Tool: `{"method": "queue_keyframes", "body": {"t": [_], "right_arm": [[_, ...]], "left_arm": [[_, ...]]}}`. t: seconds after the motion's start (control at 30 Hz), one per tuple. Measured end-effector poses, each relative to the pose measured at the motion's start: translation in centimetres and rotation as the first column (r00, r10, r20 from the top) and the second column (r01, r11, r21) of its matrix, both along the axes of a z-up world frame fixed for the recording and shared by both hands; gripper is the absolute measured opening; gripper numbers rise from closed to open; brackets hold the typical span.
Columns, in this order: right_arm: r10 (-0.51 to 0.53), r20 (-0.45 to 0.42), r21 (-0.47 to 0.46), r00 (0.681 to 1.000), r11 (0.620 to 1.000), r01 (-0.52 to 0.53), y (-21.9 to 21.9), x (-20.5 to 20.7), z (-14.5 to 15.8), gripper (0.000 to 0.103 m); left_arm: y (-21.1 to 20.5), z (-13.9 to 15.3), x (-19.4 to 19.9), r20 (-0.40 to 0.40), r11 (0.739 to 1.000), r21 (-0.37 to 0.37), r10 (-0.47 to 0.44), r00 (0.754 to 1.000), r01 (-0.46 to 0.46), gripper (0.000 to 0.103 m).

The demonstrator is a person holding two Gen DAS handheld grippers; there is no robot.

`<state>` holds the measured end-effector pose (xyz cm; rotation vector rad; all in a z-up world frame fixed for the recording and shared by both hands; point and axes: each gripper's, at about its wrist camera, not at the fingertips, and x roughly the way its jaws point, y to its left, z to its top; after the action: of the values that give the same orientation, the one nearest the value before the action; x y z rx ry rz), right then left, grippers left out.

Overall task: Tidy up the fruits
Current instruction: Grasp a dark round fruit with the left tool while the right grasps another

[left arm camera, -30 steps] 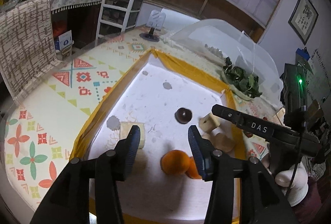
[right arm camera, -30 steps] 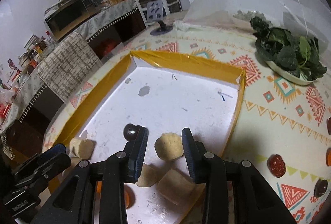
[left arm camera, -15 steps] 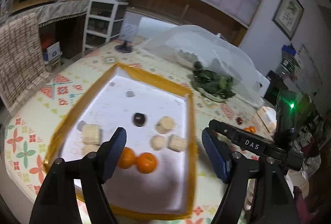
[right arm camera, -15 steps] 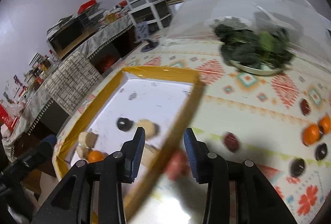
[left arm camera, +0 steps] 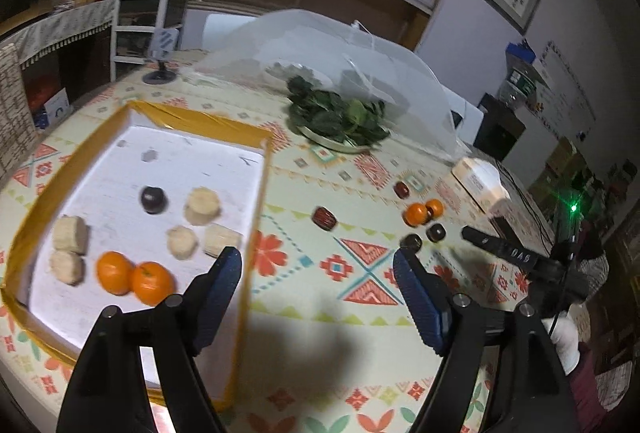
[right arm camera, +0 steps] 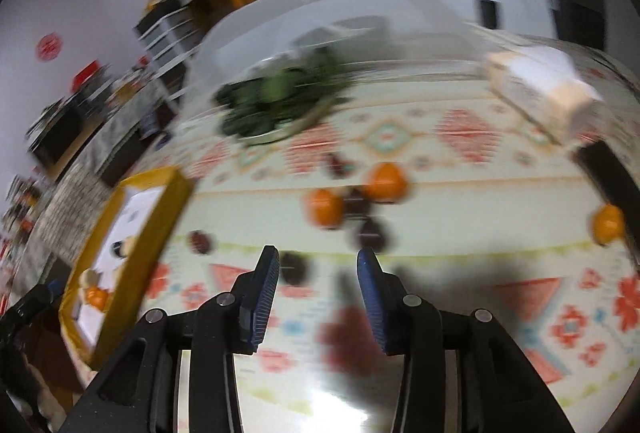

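The desk [left arm camera: 320, 297] wears a smooth, glossy patterned cloth that throws back a bright glare just before the right claw [right arm camera: 318, 291]. Left of the left claw [left arm camera: 316, 287], the tray [left arm camera: 200, 121] shows a matt white floor and shiny yellow tape along its rim. In it lie 2 oranges [left arm camera: 134, 279] with glossy skin. Both claws look like matt black plastic with ribbed blue pads [left arm camera: 418, 299]. Beyond them stands a sheer, translucent mesh food cover [left arm camera: 360, 61].

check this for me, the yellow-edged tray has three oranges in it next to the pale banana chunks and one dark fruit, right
Not quite: the yellow-edged tray holds two oranges, not three. The left wrist view shows them side by side near the pale banana chunks and the one dark fruit.
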<state>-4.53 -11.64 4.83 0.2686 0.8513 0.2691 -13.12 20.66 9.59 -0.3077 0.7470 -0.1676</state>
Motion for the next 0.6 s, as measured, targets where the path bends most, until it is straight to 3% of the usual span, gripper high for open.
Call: {"method": "queue_keyframes", "body": {"t": [0.23, 0.5, 0.6], "right_arm": [[-0.114, -0.008, 0.011, 0.993, 0.993, 0.114, -6.1, 0.6, -0.7, 0.044], [0.027, -0.061, -0.031, 0.998, 0.999, -0.029, -1.0, 3.3, -3.2, 0.044], [0.051, -0.062, -0.040, 0.997, 0.998, -0.053, 0.5, 4.3, -3.8, 0.044]], "left_arm": [[-2.8, -1.0, 0.9, -0.028, 0.998, 0.016, -0.056, 0.998, 0.056, 0.078], [-8.5, -2.9, 3.6, -0.041, 0.977, 0.094, -0.190, 0.981, 0.193, 0.077], [-10.2, -3.3, 4.3, -0.036, 0.964, 0.130, -0.231, 0.972, 0.234, 0.067]]}}
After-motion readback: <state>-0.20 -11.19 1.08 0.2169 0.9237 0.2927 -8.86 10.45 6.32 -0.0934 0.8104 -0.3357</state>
